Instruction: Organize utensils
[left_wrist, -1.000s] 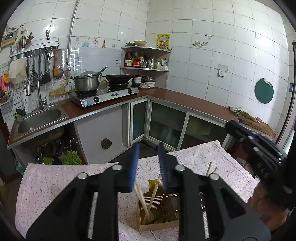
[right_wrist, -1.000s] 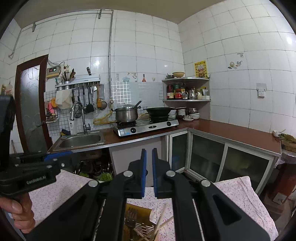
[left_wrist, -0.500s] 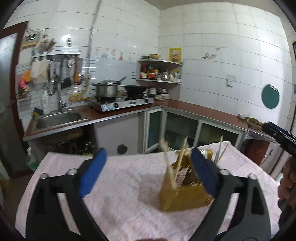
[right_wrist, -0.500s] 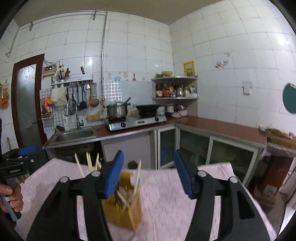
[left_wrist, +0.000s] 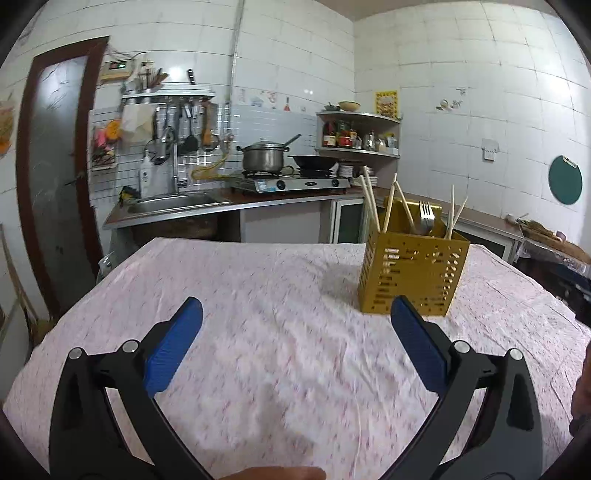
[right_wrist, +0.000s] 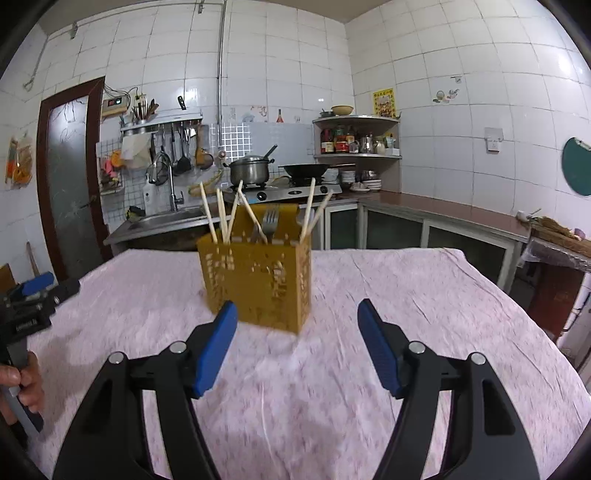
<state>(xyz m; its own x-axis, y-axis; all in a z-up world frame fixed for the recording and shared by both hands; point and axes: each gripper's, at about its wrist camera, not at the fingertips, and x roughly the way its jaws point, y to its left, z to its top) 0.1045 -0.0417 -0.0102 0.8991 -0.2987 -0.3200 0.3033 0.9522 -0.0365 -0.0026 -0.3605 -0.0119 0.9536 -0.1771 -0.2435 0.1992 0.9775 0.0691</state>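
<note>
Utensils, namely chopsticks and forks, stand in a yellow perforated caddy mid-counter, just ahead of the right tongs, whose jaws are opening on nothing. The left tongs gape wide, empty. Chopsticks look light, stiff and slippery; I'd pinch one near its top.

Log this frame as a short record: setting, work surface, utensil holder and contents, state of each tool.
setting: tiled home kitchen with sink and stove behind
surface: table under a pink patterned tablecloth
holder: yellow perforated caddy, upright on the cloth
contents: chopsticks and a fork standing in it
left tool: open, nothing between its jaws, caddy ahead to its right
right tool: jaws opening, empty, caddy just beyond them
</note>
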